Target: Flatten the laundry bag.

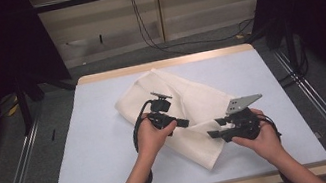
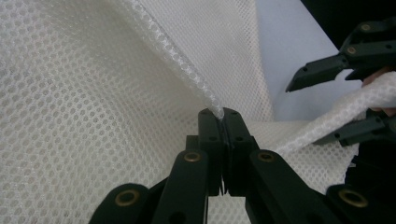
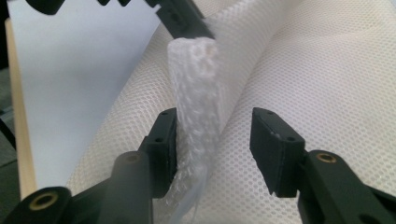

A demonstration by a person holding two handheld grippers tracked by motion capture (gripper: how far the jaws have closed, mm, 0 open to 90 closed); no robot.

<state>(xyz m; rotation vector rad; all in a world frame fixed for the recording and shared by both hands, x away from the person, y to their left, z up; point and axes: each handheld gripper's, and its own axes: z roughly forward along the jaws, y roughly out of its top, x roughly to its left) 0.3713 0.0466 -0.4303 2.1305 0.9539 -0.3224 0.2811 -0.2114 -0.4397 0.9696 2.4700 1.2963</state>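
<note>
Black jaws of the left gripper [image 2: 223, 116] rise from the bottom middle of the left gripper view, pressed together with a raised fold of the white mesh cloth [image 2: 93, 102] pinched between their tips. Farther off at the right edge of that view, the right gripper [image 2: 338, 105] stands with its 2 jaws apart, a rolled edge of the same cloth running between them. In the right gripper view the jaws stand partly open; the cloth's rolled edge [image 3: 196, 107] lies against the left pad while the right pad stands clear of it, so nothing is clamped there. At the top of that frame, the tip of the left gripper [image 3: 189, 28] holds the upper end of that edge. From the high view, the person's left hand [image 1: 151, 136] sits just left of centre and the right hand [image 1: 260, 135] at lower right, each carrying its gripper, left [image 1: 184, 122] and right [image 1: 216, 129], with the 2 tips pointing toward each other and near together. The cloth [image 1: 188, 102] lies crumpled across the middle of the pale blue table top [image 1: 100, 148], reaching from upper centre down toward the lower right, its near part between the 2 grippers. A grey plate [image 1: 242, 103] sits on top of the right gripper.
</note>
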